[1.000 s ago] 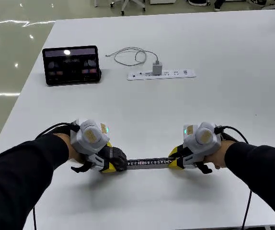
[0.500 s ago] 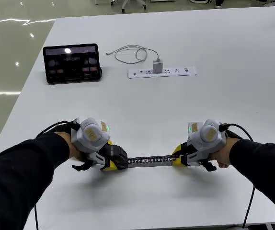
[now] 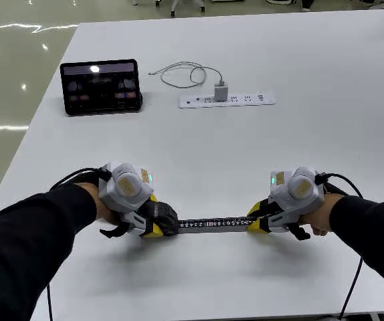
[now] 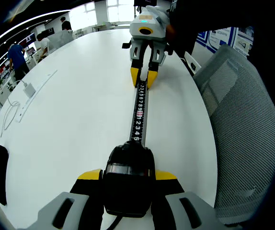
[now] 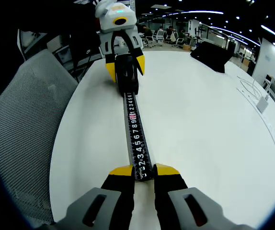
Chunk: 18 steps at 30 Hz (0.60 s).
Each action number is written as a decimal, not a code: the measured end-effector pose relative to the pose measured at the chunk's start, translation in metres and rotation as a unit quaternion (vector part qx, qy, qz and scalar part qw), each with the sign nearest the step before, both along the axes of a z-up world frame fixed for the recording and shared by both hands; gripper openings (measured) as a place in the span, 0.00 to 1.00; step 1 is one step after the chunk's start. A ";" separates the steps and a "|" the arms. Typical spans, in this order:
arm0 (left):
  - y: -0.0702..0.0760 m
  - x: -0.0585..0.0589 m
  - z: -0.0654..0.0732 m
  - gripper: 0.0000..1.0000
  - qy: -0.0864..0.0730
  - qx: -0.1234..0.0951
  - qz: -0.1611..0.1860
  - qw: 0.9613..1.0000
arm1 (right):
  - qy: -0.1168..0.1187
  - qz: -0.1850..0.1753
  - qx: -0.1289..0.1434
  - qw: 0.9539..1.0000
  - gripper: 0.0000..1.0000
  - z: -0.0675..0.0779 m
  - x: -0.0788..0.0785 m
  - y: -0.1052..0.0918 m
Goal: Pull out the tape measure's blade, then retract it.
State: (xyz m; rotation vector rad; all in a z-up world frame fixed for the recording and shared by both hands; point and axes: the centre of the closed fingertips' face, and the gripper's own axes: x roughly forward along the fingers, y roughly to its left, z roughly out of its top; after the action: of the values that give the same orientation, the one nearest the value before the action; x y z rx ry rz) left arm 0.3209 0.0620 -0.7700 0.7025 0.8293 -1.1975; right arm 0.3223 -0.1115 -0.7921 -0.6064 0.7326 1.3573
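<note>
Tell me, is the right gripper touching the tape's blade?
Touching. In the right gripper view, the right gripper has its two yellow-tipped jaws pinched on the very end of the blade, with no gap.

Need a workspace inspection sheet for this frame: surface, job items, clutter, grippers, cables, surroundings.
Surface: white table, bare around the work.
Job's things: black tape measure case; blade drawn out flat on the table.
Clutter: tablet, power strip with charger, far side.
Grippers: left gripper shut on the case; right gripper pinching the blade tip.
Cables: white cable looped by the charger; black gripper cable.
Surroundings: mesh chair, glossy floor.
</note>
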 end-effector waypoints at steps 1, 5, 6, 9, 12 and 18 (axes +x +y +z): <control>0.000 0.000 0.000 0.34 0.000 0.000 0.000 1.000 | 0.000 0.000 0.000 1.000 0.10 0.000 0.000 -0.001; 0.000 0.000 0.000 0.34 0.000 0.000 0.000 1.000 | 0.001 -0.001 -0.003 1.000 0.10 0.000 0.000 -0.005; 0.000 0.000 0.000 0.34 0.000 0.001 0.000 1.000 | 0.000 -0.001 -0.005 1.000 0.10 0.000 0.000 -0.006; 0.000 0.000 0.000 0.34 0.000 0.000 0.000 1.000 | 0.000 -0.003 -0.007 1.000 0.10 0.000 0.001 -0.009; 0.000 0.000 0.000 0.34 0.000 0.000 0.000 1.000 | 0.001 -0.006 -0.008 1.000 0.10 0.000 0.000 -0.014; 0.000 0.000 0.000 0.34 -0.001 0.000 0.000 1.000 | 0.000 -0.007 -0.011 1.000 0.10 -0.001 0.000 -0.020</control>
State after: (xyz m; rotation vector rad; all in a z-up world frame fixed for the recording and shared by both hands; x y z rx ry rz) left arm 0.3211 0.0622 -0.7705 0.7027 0.8283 -1.1965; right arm 0.3227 -0.1313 -0.7932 -0.6174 0.7514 1.3376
